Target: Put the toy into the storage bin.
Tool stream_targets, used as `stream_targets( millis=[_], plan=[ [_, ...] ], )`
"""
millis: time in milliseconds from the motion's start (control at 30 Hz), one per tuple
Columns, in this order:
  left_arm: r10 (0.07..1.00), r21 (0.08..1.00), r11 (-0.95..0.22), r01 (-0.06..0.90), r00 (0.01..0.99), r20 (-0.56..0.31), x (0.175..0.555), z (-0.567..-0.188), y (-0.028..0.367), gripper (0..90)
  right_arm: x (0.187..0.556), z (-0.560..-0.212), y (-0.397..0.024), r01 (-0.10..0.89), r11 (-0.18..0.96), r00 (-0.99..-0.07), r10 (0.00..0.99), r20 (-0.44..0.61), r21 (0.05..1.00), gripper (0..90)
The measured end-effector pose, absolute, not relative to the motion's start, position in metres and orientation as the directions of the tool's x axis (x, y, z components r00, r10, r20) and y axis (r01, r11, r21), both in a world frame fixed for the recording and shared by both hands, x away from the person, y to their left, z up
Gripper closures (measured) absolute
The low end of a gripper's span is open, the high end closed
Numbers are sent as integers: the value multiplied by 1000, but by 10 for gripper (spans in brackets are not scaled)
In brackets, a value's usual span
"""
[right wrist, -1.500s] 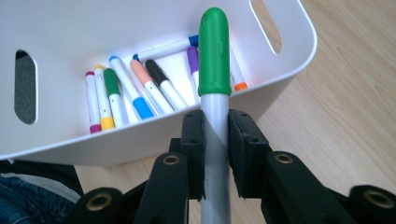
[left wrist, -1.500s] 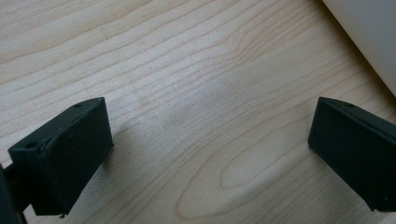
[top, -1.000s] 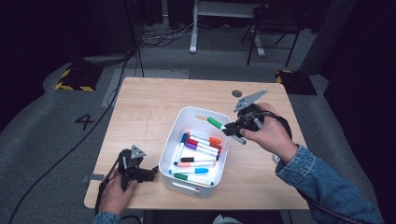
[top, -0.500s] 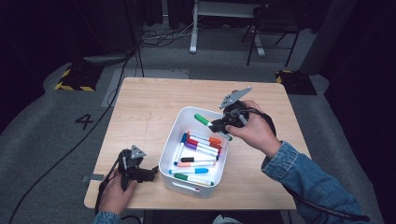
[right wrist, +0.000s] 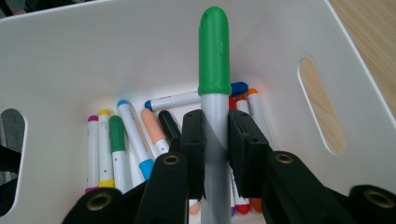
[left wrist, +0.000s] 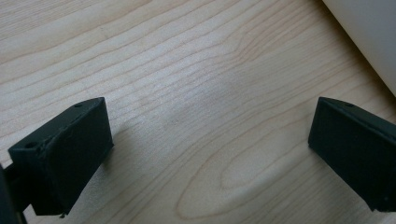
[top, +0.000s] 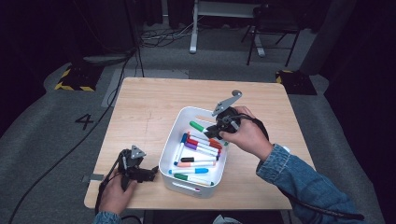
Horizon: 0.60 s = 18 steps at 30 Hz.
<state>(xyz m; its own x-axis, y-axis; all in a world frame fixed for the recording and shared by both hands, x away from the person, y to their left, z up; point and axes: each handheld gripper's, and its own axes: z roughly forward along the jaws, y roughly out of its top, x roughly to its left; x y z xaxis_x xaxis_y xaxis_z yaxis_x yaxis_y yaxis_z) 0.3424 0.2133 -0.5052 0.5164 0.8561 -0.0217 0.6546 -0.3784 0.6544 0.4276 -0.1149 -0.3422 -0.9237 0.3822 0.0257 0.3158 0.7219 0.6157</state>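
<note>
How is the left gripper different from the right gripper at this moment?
The left gripper has its jaws wide apart with nothing between them; the right gripper is shut on a green-capped marker. The left rests on the table; the right is over the white bin. Both have black jaws.

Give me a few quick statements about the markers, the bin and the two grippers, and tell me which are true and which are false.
1. The right gripper is clamped on a green-capped marker. True.
2. That marker lies on the wooden table. False: it is held above the white bin.
3. The left gripper holds a marker. False: its jaws stand open over bare wood.
4. The bin has other markers in it. True.
5. The left gripper is inside the bin. False: it sits on the table beside it.
</note>
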Motion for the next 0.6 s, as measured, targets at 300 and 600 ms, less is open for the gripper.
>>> stream_targets(
  millis=[300,600],
  plan=[
    [856,654,-378,655,517,-22,342,-505,213,0,426,-358,-105,276,772,-941,337,-1,573,770],
    [856,655,-378,655,516,-21,342,-505,213,0,421,-375,-94,246,821,-952,304,-31,515,770]
  ],
)
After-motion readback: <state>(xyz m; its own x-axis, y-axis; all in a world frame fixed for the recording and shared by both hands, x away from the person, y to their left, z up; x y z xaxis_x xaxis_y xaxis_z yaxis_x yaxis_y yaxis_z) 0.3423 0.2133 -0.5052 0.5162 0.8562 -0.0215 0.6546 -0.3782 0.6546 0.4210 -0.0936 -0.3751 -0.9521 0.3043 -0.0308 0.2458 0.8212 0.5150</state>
